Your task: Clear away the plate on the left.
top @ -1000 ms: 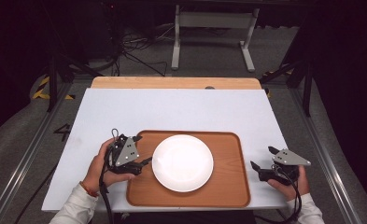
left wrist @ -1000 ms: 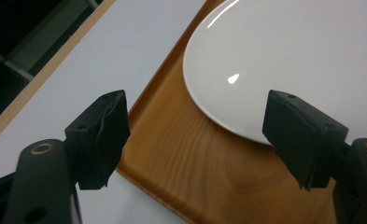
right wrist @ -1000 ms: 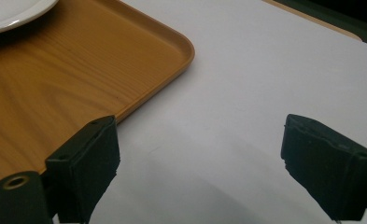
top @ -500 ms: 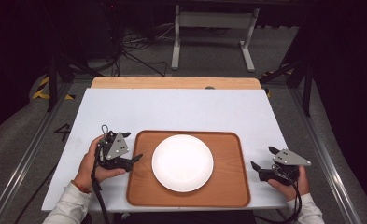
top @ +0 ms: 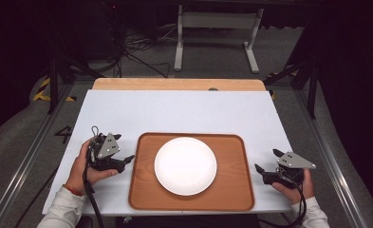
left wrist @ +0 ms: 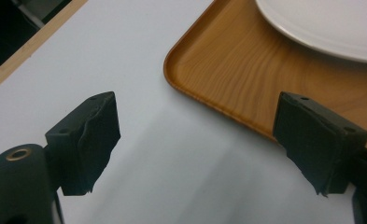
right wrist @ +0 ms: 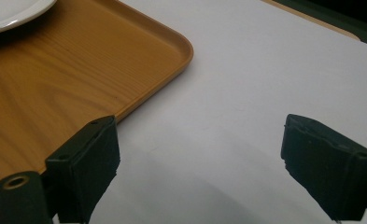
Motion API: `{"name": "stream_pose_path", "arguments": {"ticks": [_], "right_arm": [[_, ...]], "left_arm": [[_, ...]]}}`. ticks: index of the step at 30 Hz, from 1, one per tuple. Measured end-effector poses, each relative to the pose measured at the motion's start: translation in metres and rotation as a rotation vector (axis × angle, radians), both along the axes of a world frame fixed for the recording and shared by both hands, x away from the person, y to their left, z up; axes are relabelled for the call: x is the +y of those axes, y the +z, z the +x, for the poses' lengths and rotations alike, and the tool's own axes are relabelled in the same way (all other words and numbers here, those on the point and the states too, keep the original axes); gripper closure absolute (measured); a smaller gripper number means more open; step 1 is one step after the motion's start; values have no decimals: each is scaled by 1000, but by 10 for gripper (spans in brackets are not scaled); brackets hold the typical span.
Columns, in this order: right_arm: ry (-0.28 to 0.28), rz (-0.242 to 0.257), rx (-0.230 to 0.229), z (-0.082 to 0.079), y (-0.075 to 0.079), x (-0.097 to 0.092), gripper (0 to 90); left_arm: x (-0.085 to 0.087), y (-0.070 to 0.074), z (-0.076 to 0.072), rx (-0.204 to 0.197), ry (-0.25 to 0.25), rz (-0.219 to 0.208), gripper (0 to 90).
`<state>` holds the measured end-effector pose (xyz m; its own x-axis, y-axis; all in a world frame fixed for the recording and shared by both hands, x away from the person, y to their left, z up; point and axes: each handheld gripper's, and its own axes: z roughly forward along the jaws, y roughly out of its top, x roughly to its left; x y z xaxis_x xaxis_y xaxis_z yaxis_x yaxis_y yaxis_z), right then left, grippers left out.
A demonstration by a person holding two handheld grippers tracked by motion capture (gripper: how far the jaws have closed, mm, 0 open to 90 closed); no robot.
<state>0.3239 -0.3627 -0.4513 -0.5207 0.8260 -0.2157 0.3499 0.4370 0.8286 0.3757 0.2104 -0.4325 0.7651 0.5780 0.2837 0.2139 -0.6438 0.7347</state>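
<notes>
A white plate (top: 185,165) lies in the middle of a wooden tray (top: 234,190) on the white table (top: 184,111). My left gripper (top: 125,147) rests in the person's hand just left of the tray, open, with nothing between its jaws. In the left gripper view the open gripper (left wrist: 197,107) frames the tray's corner (left wrist: 204,60) and the plate's rim (left wrist: 321,28). My right gripper (top: 265,159) sits just right of the tray, also open and empty. The right gripper view has this gripper (right wrist: 200,123) over bare table beside the tray's corner (right wrist: 139,51).
A wooden strip (top: 177,84) runs along the table's far edge. Beyond it stand a metal frame (top: 217,28) and cables on the grey floor. Bare white tabletop spreads behind the tray and on both sides of it.
My left gripper has drawn back to the left, off the tray's left edge onto the table beside it. The right gripper, tray and plate have stayed put.
</notes>
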Motion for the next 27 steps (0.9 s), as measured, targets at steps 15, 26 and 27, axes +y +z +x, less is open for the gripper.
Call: {"name": "stream_pose_path", "arguments": {"ticks": [15, 26, 27], "right_arm": [[0, -1, 0, 0, 0, 0, 121], [-4, -1, -2, -1, 0, 0, 120], [-4, 0, -3, -1, 1, 0, 120]], "left_arm": [[28, -8, 1, 31, 66, -12, 151], [46, -13, -4, 53, 111, -61, 149], [47, -14, -5, 58, 118, -73, 147]]}}
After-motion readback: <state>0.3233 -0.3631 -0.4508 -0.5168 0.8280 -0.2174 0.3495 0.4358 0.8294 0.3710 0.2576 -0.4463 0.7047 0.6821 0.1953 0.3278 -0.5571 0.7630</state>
